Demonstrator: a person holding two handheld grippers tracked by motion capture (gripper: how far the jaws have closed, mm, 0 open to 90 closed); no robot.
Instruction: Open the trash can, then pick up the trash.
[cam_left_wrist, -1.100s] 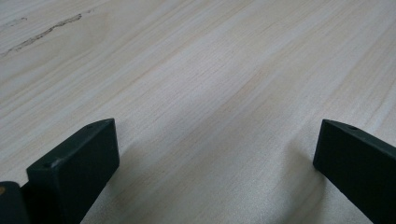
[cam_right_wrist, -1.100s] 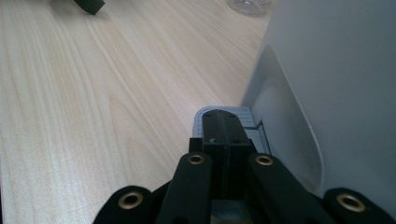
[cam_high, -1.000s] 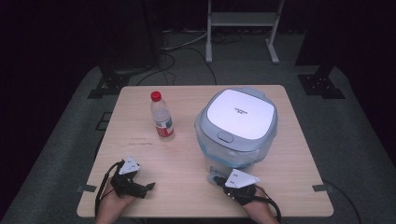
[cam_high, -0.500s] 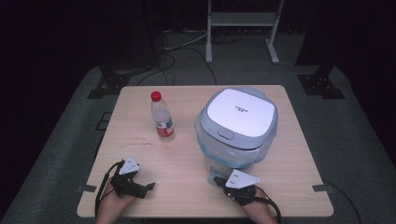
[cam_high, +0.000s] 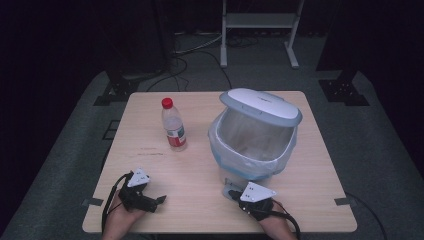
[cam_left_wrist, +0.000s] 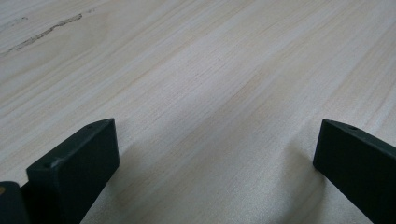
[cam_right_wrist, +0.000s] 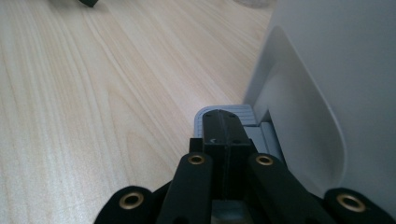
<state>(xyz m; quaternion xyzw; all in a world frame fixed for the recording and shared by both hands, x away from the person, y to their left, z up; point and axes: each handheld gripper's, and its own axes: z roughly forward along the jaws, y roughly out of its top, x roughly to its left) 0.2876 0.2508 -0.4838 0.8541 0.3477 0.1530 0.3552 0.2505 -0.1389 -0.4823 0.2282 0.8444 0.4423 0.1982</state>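
Dark room, grey carpet (cam_high: 380, 150), white shelf frame (cam_high: 260, 30) behind

Both grippers are black. The left gripper (cam_high: 159, 200) and the right gripper (cam_high: 231, 193) each carry a grey three-cornered plate on top and trail a black cable. The right gripper's linkage arms show brass-coloured rivets; the left gripper's blocky black jaws bear small screw holes.

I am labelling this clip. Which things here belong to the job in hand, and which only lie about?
In the job:
- right claw, shut, its tip on the grey pedal
- bin, lid up
- bottle, probably next to go in

Lying about:
- left claw, open over bare table
- metal stand on the floor behind
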